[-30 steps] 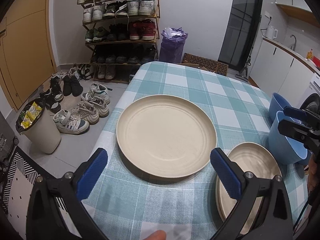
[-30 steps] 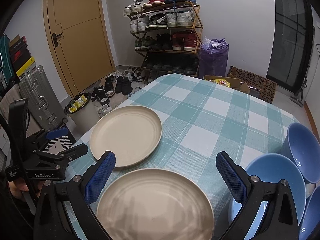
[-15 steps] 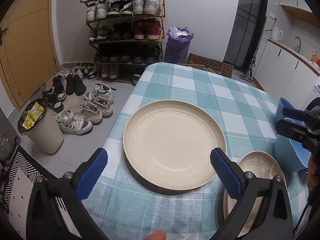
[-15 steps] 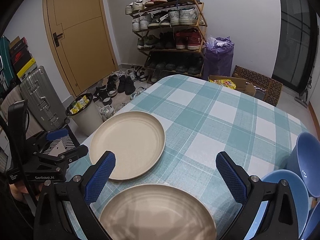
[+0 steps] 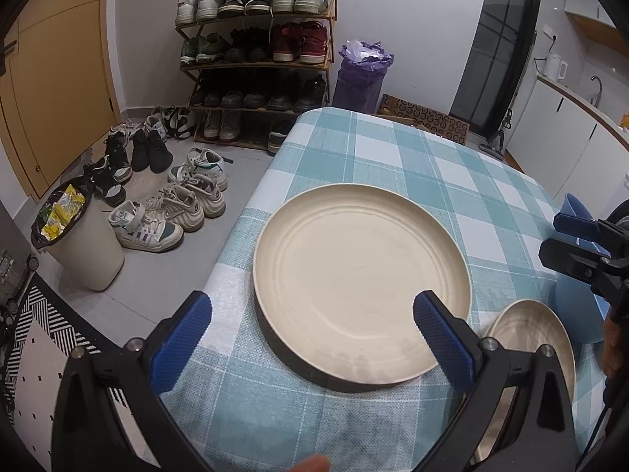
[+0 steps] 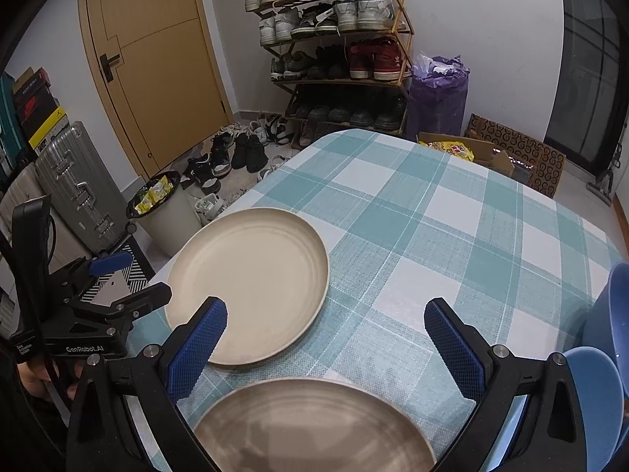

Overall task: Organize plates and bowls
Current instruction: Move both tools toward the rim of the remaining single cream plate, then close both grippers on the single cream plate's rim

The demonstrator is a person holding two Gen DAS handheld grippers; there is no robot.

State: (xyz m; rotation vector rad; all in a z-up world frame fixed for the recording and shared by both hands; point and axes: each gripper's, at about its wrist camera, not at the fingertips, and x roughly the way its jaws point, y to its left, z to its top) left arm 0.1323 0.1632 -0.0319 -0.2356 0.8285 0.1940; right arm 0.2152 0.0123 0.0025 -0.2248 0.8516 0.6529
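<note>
Plates set our move: the large round cream plate lies flat on the teal-and-white checked tablecloth directly ahead of our left gripper, whose jaws gape wide and hold nothing. Just right of that plate sits the smaller round beige plate, under our right gripper, equally wide and empty. Beyond it, further right of the cream plate, stand the blue plastic bowls, so we judge each gripper nearest its own plate.
</note>
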